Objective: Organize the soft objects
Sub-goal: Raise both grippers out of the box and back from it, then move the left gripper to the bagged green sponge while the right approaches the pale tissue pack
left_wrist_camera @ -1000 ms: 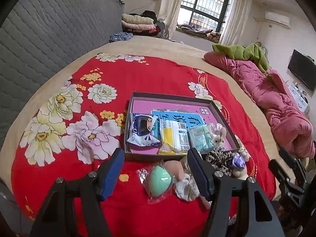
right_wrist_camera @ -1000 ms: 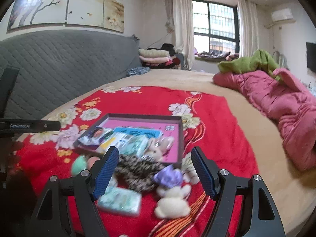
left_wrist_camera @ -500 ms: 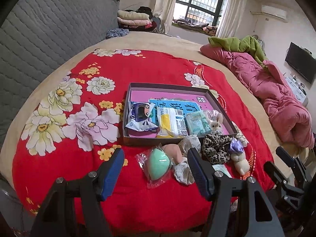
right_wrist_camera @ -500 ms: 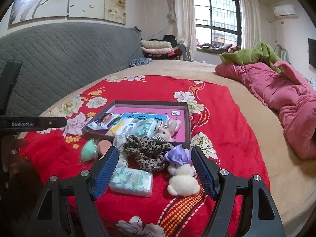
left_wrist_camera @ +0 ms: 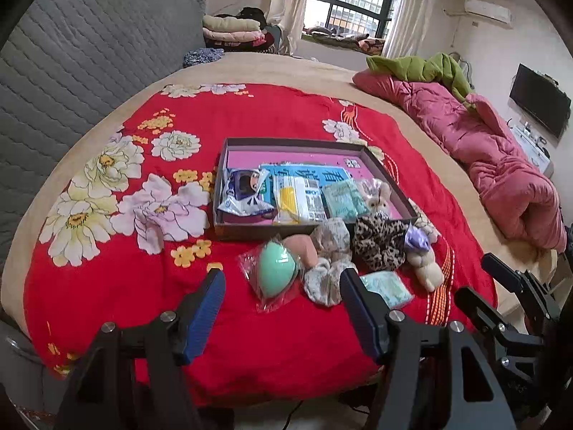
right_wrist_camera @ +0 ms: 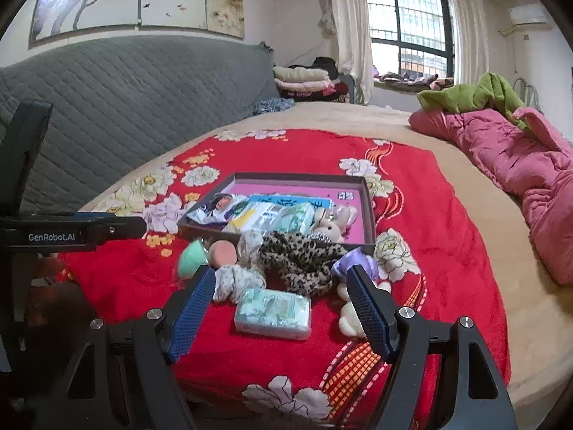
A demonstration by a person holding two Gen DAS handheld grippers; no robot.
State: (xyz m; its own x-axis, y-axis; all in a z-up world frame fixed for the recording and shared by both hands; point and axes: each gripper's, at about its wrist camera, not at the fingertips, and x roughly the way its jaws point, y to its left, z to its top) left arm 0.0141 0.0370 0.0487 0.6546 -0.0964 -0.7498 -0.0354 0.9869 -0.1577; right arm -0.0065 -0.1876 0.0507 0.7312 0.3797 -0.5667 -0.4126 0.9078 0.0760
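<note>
"GenRobot.AI" is printed on the left gripper point(right_wrist_camera: 71, 231), at nine o'clock in the right wrist view only. Both the left gripper point(left_wrist_camera: 283, 308) and the right gripper point(right_wrist_camera: 281, 308) gape, empty. The tissue pack point(right_wrist_camera: 272, 313) lies at six o'clock of the box point(right_wrist_camera: 369, 211), on the red blanket point(right_wrist_camera: 412, 186).

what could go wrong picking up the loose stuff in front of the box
The loose things are bunched: the leopard scrunchie touches the pale scrunchie and the purple bow, so a grab may drag a neighbour along.

The green sponge sits in a slick bag and could slip from the pads.

The box already looks crowded along its near side, so the tissue pack may end up perched on the rim.
</note>
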